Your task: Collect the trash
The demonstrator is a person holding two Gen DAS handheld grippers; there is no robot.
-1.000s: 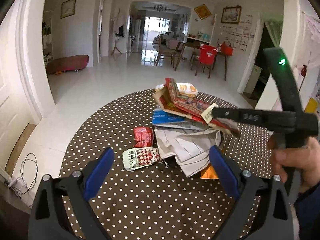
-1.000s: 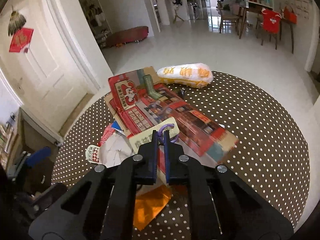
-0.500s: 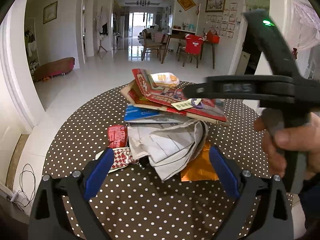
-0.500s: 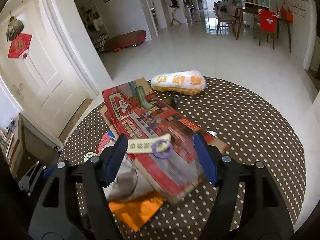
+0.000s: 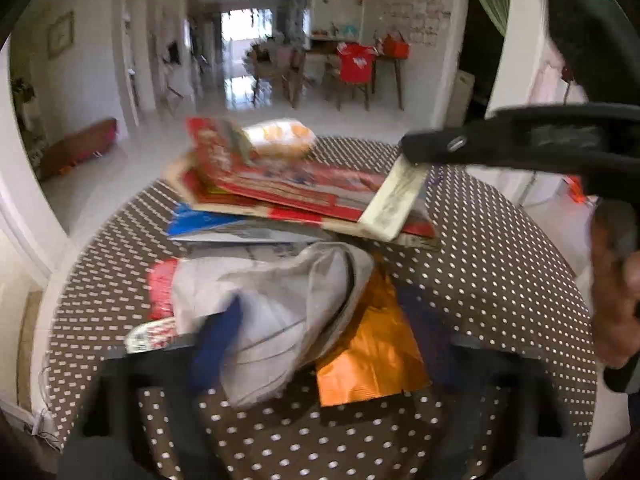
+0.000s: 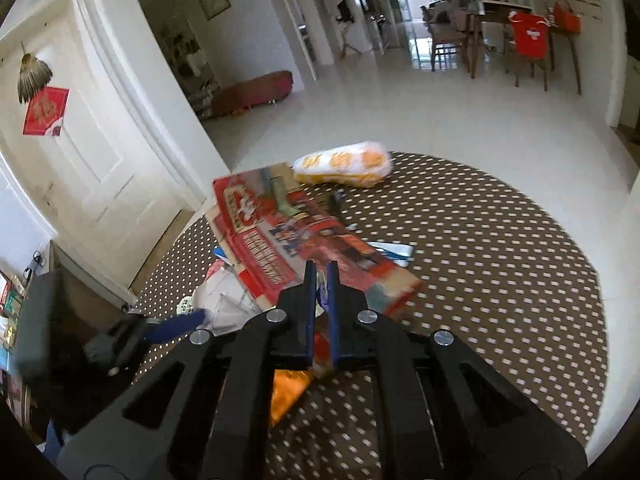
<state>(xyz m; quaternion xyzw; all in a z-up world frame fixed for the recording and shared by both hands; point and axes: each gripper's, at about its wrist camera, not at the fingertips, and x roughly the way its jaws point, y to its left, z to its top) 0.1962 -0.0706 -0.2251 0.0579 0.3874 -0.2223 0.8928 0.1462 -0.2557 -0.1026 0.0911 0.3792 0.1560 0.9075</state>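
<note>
A pile of trash lies on the round dotted table: a red printed carton, a blue packet, crumpled white paper, an orange foil wrapper and small red wrappers. My right gripper is shut on a cream paper tag and holds it above the carton. My left gripper is open, its blue fingers astride the white paper and the orange wrapper. The left view is blurred by motion.
A yellow-and-white plastic bag lies at the table's far edge. A white door stands to the left. Tiled floor leads to a dining table with chairs at the back.
My right gripper has shut again on the cream tag and lifted it off the carton. My left gripper has moved forward and down over the white paper and orange wrapper.
</note>
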